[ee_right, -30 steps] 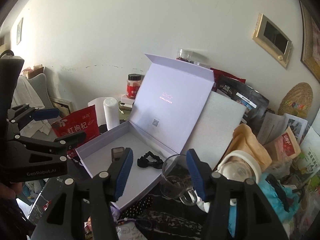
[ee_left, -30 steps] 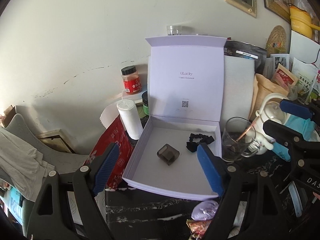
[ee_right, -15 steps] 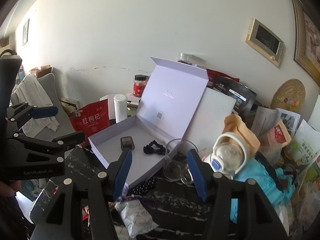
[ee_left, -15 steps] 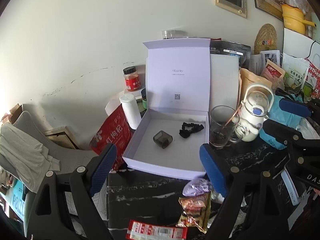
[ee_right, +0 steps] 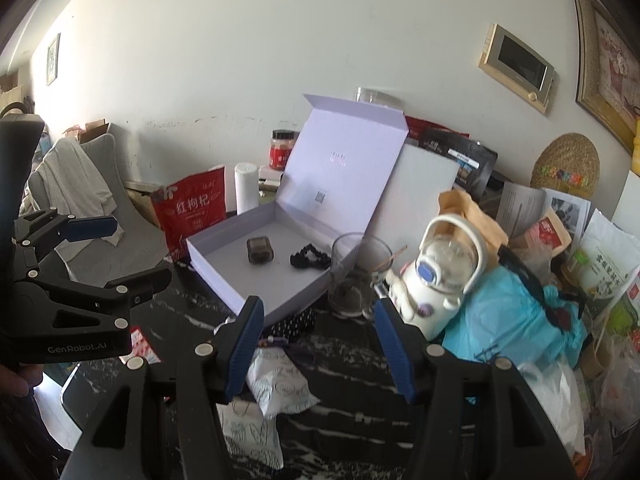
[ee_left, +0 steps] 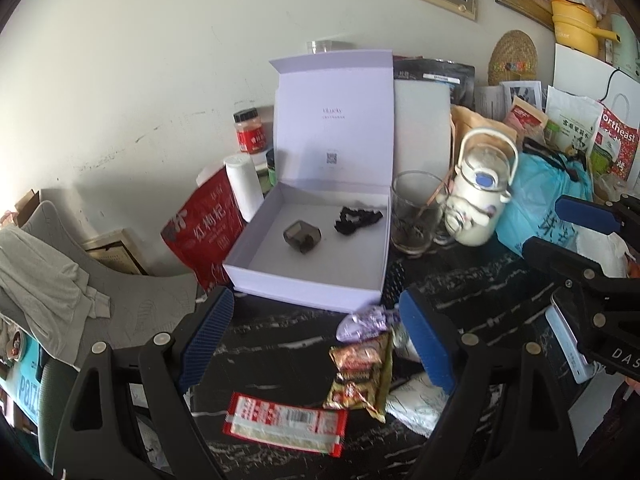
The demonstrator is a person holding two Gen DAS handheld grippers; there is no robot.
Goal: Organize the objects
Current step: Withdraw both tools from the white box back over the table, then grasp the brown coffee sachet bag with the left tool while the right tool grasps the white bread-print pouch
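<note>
An open lilac box [ee_left: 256, 272] [ee_right: 208, 264] stands on the dark marble table with its lid upright. Inside lie a small dark case [ee_left: 302, 235] [ee_right: 260, 250] and a black scrunchie [ee_left: 356, 219] [ee_right: 310, 260]. My left gripper [ee_left: 316, 340] is open and empty, held back from the box above loose snack packets: a red-white one [ee_left: 286, 424], a brown one [ee_left: 360, 372] and a purple wrapper [ee_left: 364, 322]. My right gripper [ee_right: 320, 344] is open and empty, over a white packet [ee_right: 280, 384] in front of the box. Each gripper shows at the side of the other's view.
A glass cup with a stick [ee_left: 416, 212] [ee_right: 356, 272] and a white kettle-shaped bottle [ee_left: 480, 196] [ee_right: 440, 276] stand right of the box. A red bag [ee_left: 204, 228], white canister [ee_left: 244, 188] and red jar [ee_left: 250, 130] stand left. Bags crowd the right side. A grey chair [ee_left: 100, 280] is left.
Both grippers have pulled back and up from the box. The box looks smaller now, and loose snack packets on the table's near side have come into view.
</note>
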